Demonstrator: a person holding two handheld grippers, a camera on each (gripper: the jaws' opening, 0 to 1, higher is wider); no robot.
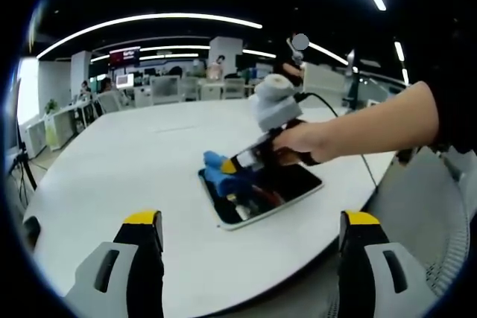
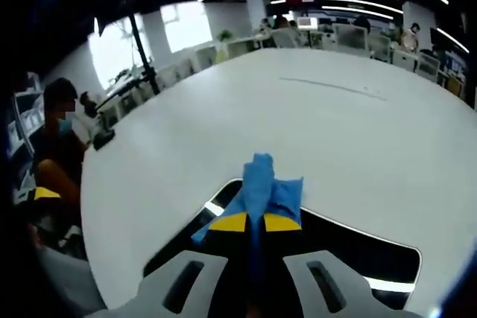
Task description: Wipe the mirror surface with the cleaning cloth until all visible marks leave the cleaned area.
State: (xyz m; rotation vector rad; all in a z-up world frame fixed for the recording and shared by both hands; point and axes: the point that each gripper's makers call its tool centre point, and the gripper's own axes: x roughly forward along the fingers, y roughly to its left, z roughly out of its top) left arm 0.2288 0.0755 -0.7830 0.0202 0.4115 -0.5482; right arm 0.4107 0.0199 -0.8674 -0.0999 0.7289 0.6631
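Note:
A dark rectangular mirror (image 1: 298,184) with a pale rim lies flat on the white table (image 1: 149,154). My right gripper (image 1: 232,165), held by a hand coming in from the right, is shut on a blue cleaning cloth (image 1: 216,173) and presses it on the mirror's left end. In the right gripper view the blue cloth (image 2: 261,184) sticks out past the closed yellow tips of the right gripper (image 2: 253,222), over the mirror (image 2: 358,251). My left gripper (image 1: 252,223) hovers near the table's front edge, open, with nothing between its yellow-tipped fingers (image 1: 144,223).
The white table (image 2: 313,117) is large and round-edged. A mesh chair (image 1: 425,199) stands at the right by the table. A tripod (image 2: 145,53) and a seated person (image 2: 56,147) are off the table's left side. Desks and monitors line the room's back.

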